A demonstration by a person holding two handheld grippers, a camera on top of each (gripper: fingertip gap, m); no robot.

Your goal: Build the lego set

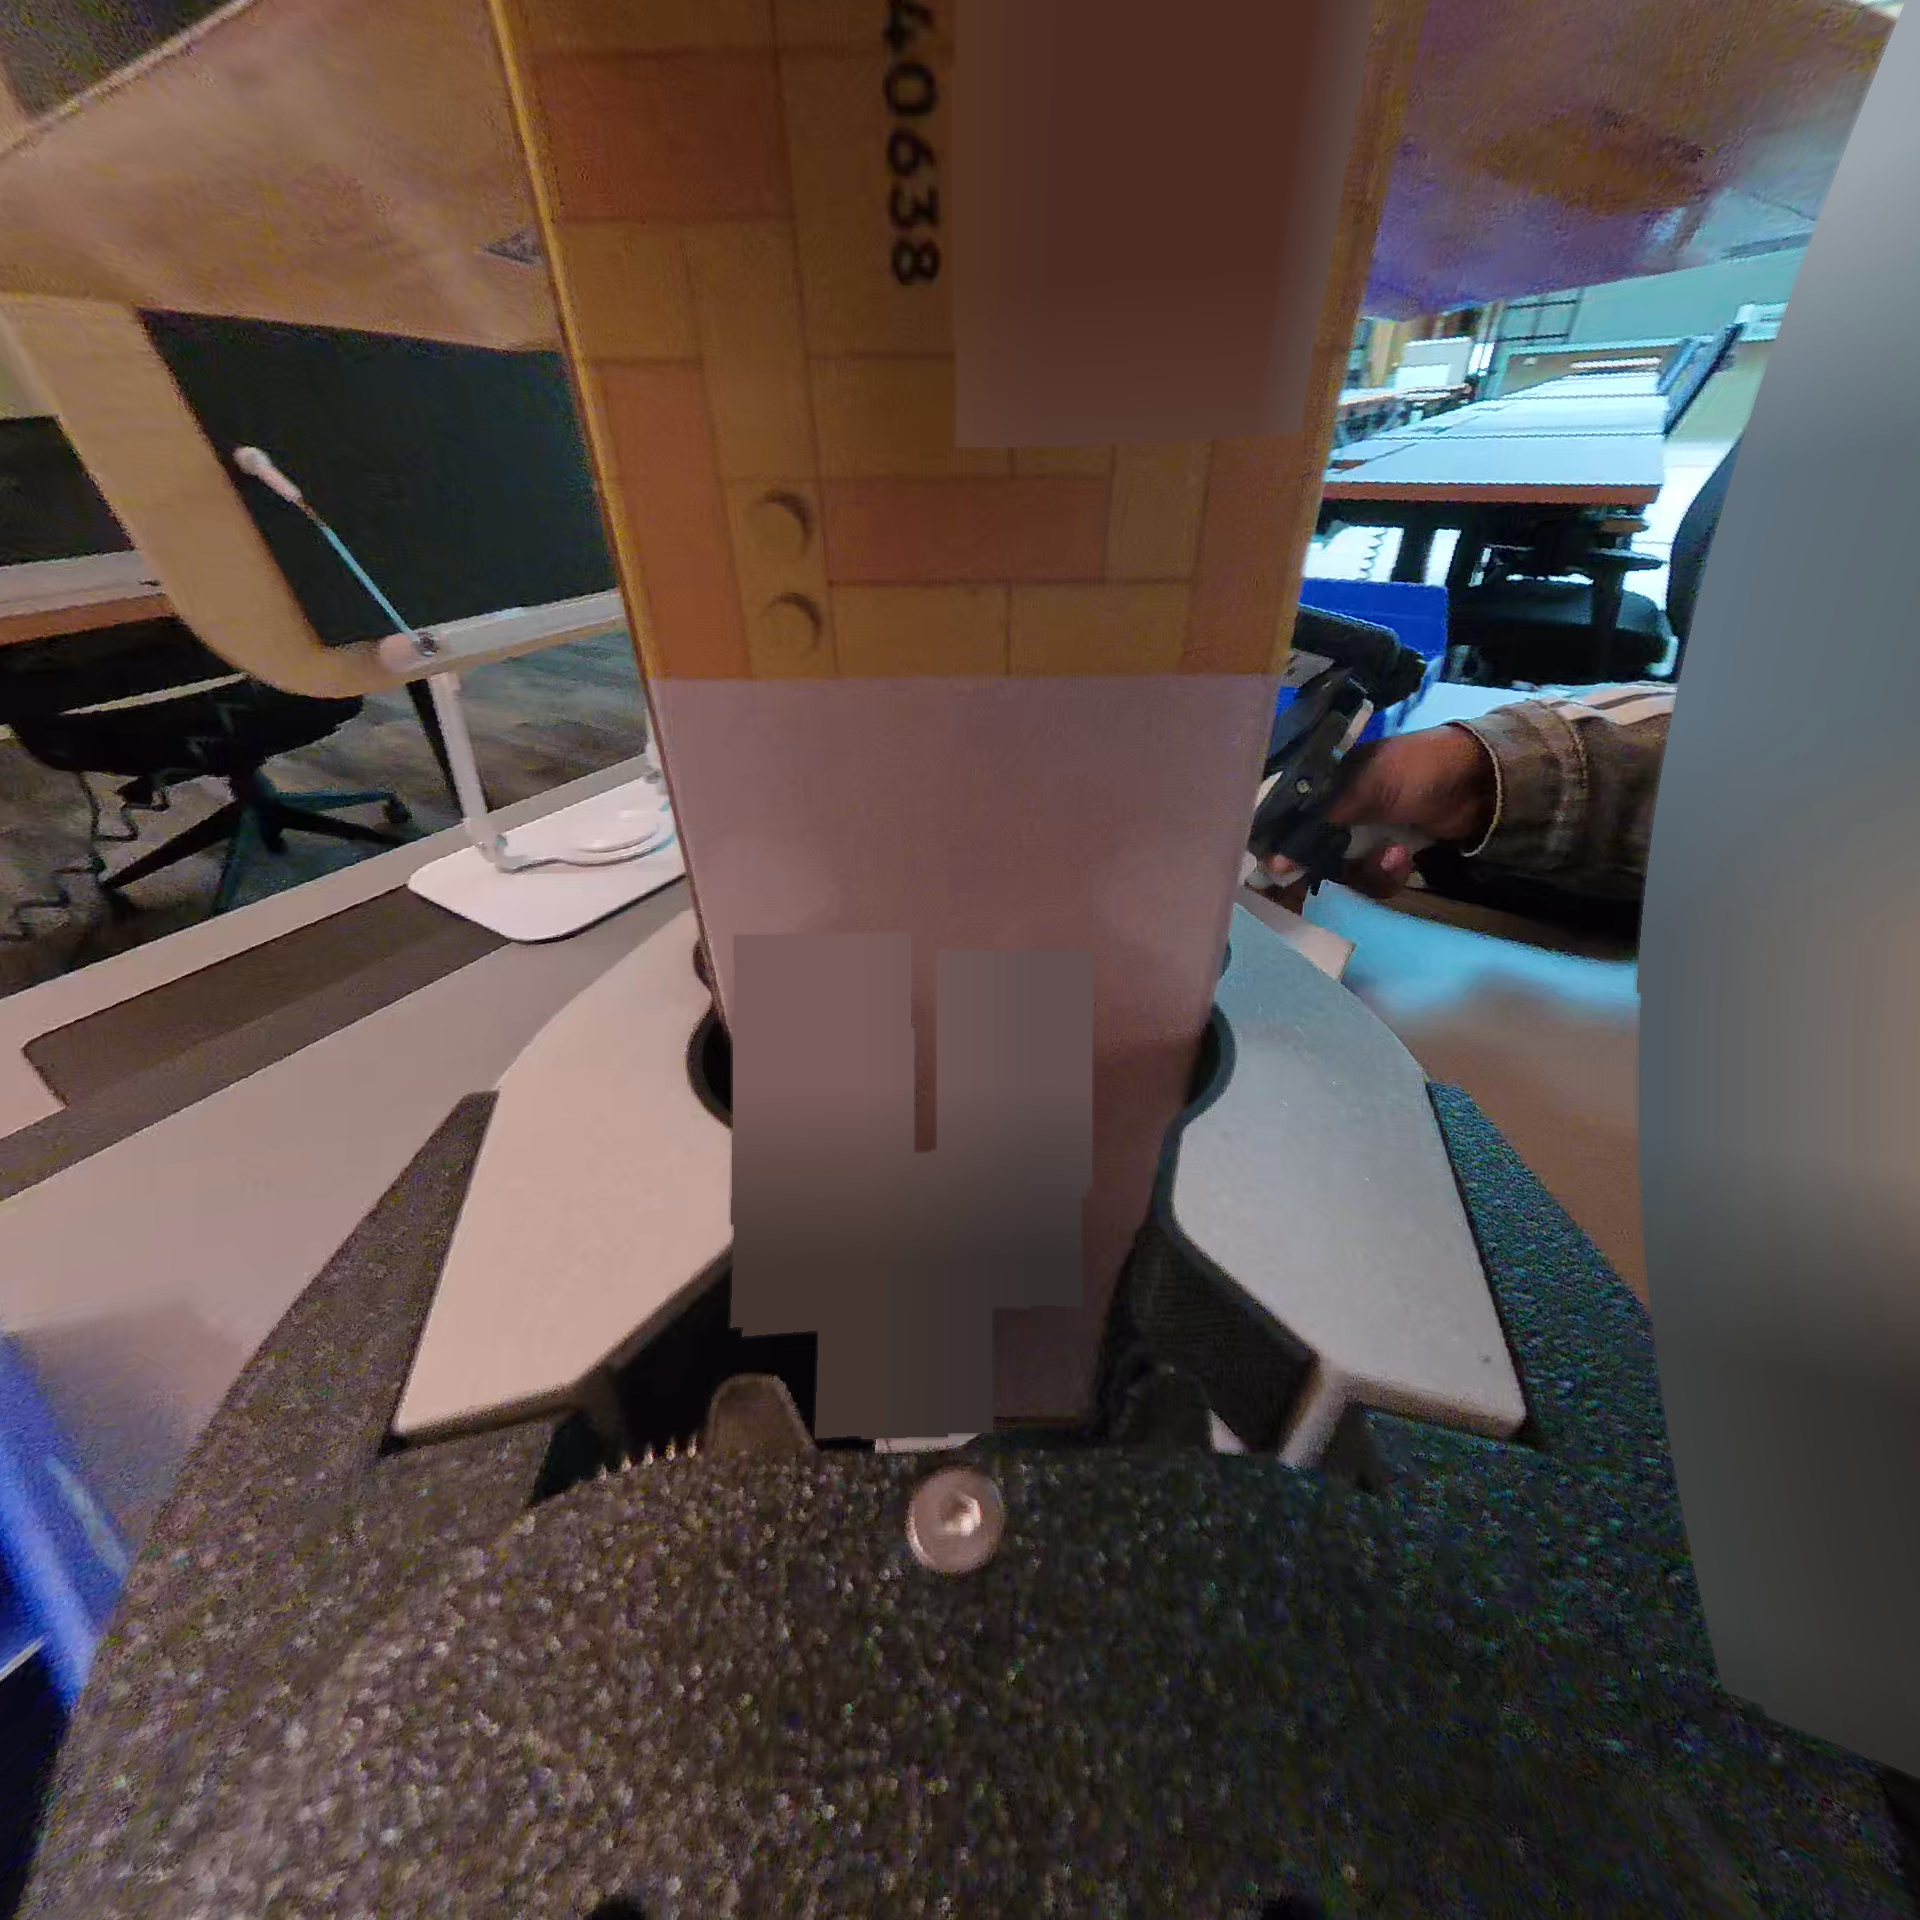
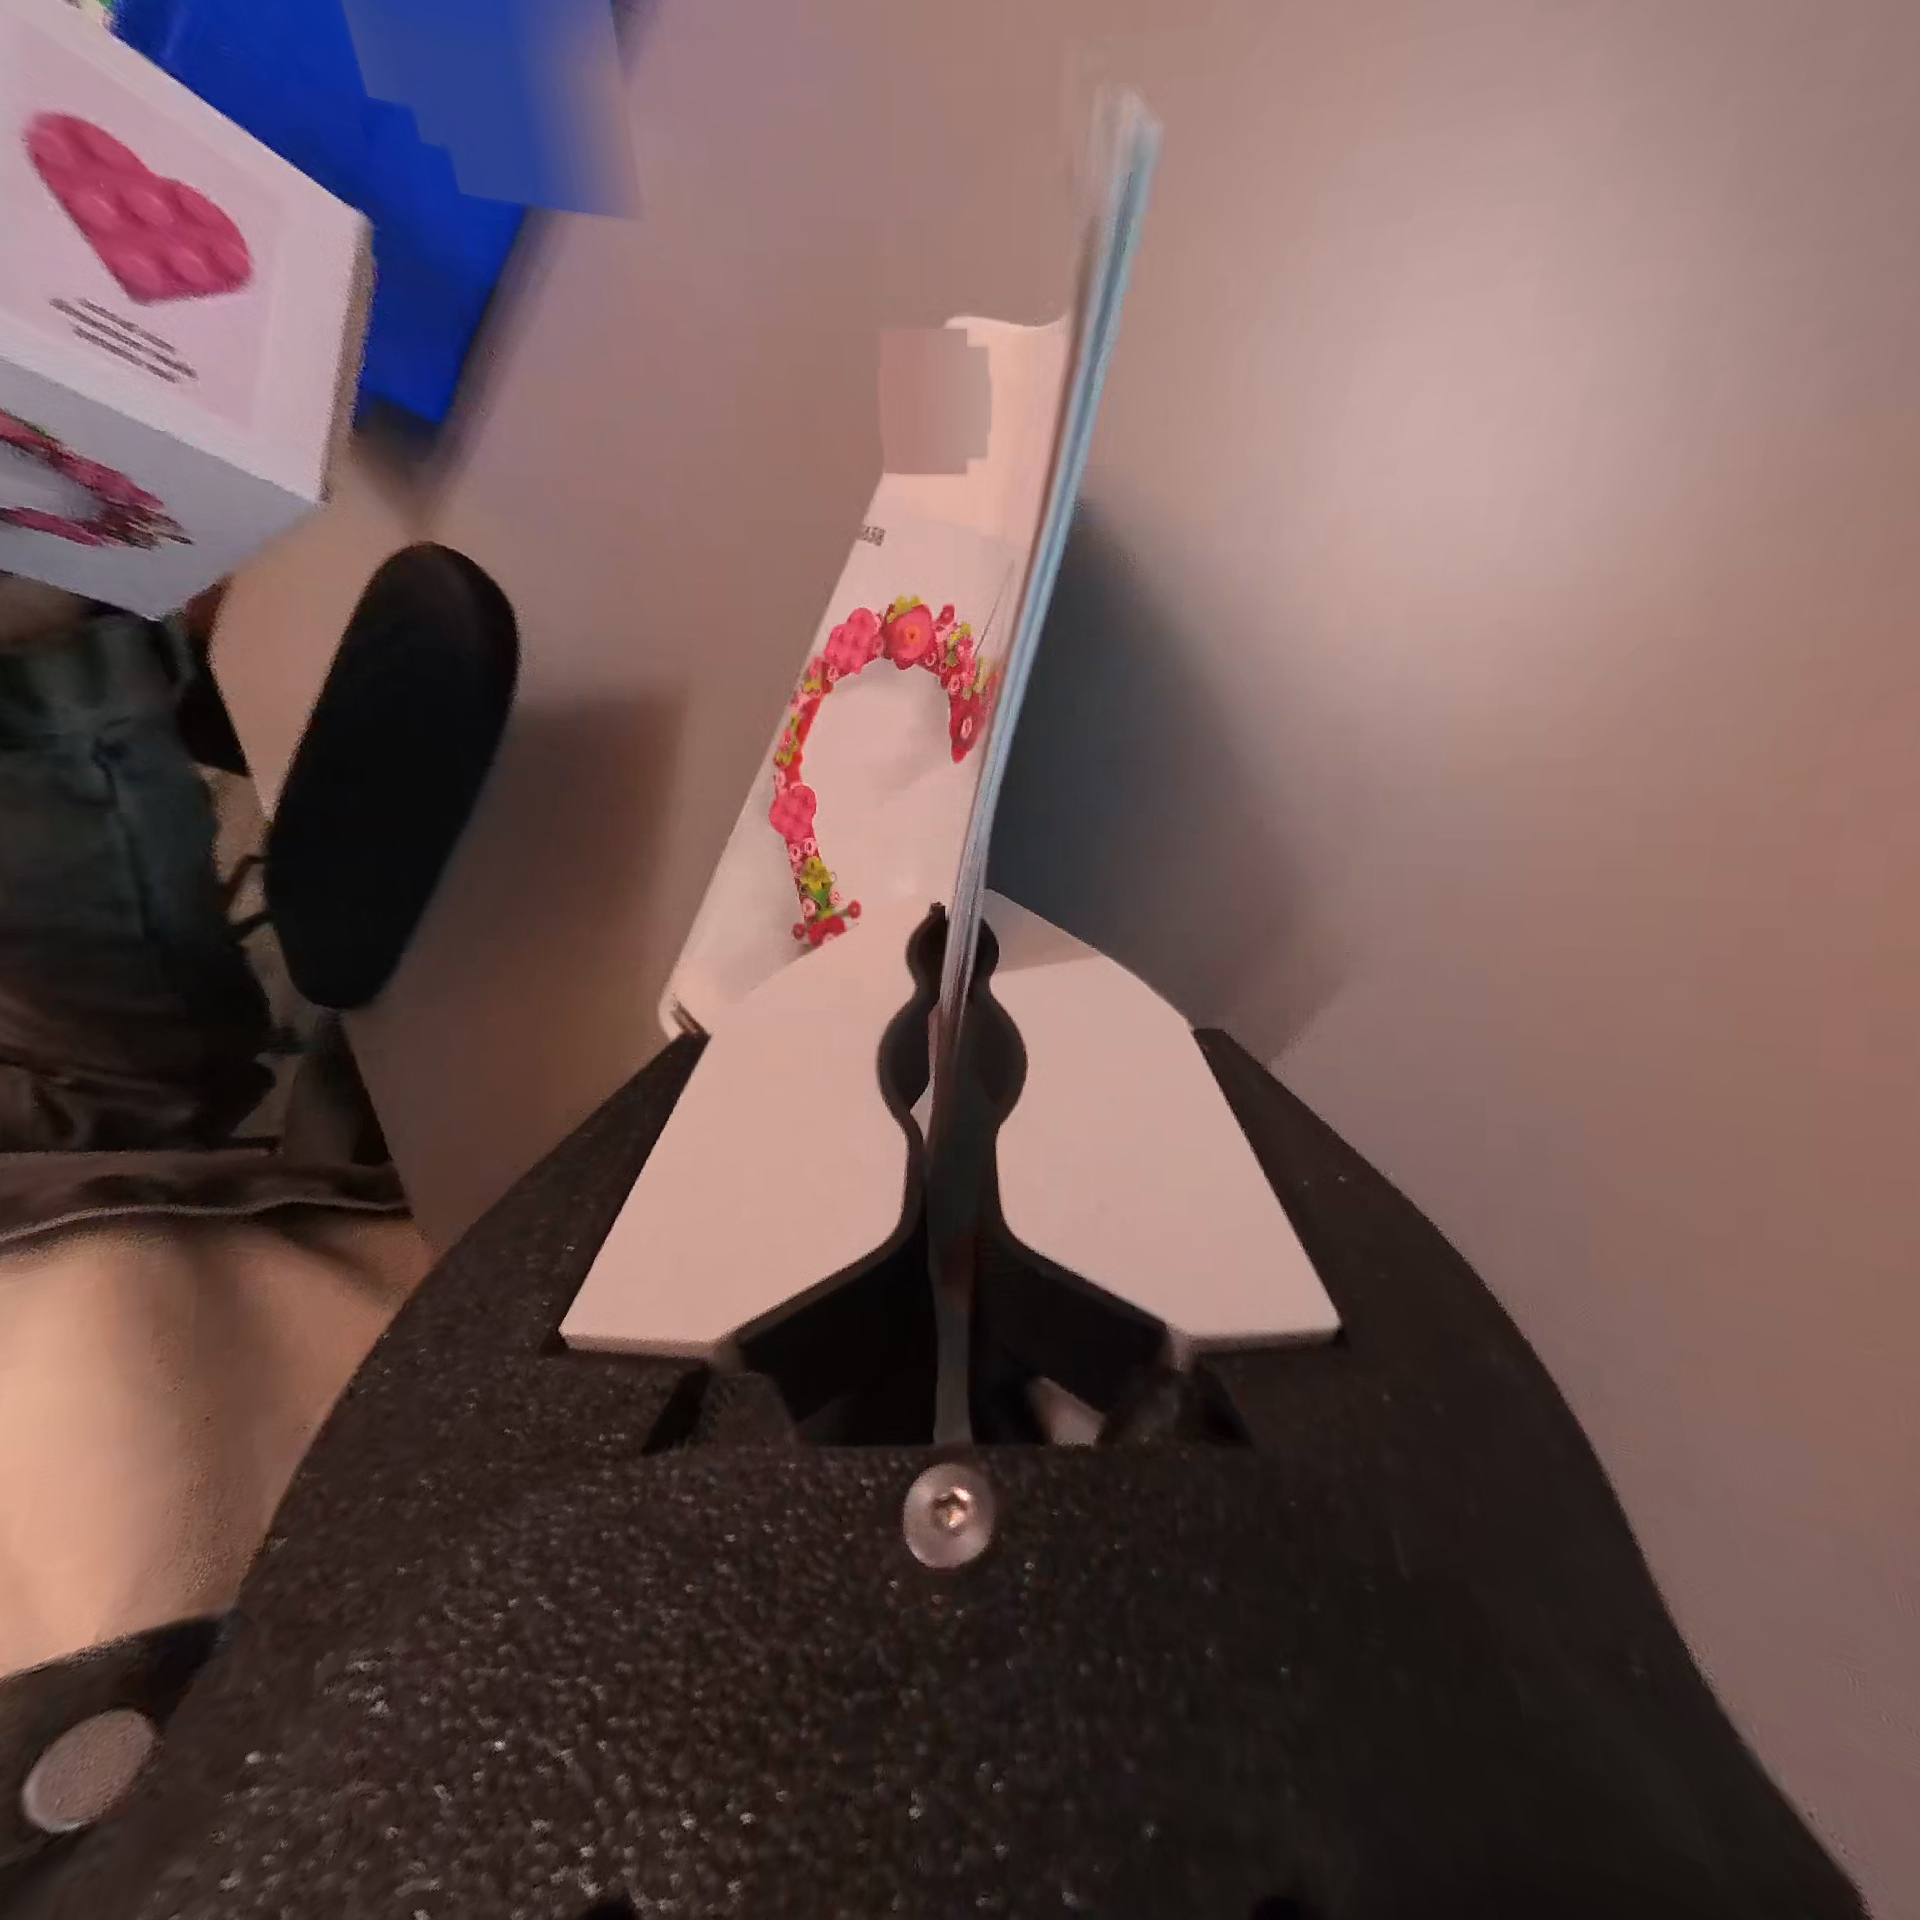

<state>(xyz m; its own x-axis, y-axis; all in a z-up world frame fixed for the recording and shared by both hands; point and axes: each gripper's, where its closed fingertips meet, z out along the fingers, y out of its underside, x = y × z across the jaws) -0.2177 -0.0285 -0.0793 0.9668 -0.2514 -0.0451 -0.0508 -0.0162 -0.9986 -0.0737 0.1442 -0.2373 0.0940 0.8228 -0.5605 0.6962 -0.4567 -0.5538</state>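
Office desks and black chairs point(image 1: 208, 727) fill the background left of the lego box point(image 1: 966, 582), with a white lamp base point(image 1: 551, 883) on the grey table point(image 1: 208, 1091) beside it. That box, printed with tan bricks above a pale band, stands upright between the left gripper point(image 1: 961, 1039) fingers, which are clamped on its sides. Right of the box, a hand point(image 1: 1392, 800) grips the other tool. The right gripper point(image 2: 951, 1029) is pinched on a thin instruction booklet point(image 2: 883, 727) showing a pink flower heart, held edge-on above the table; the box point(image 2: 156, 312) appears upper left.
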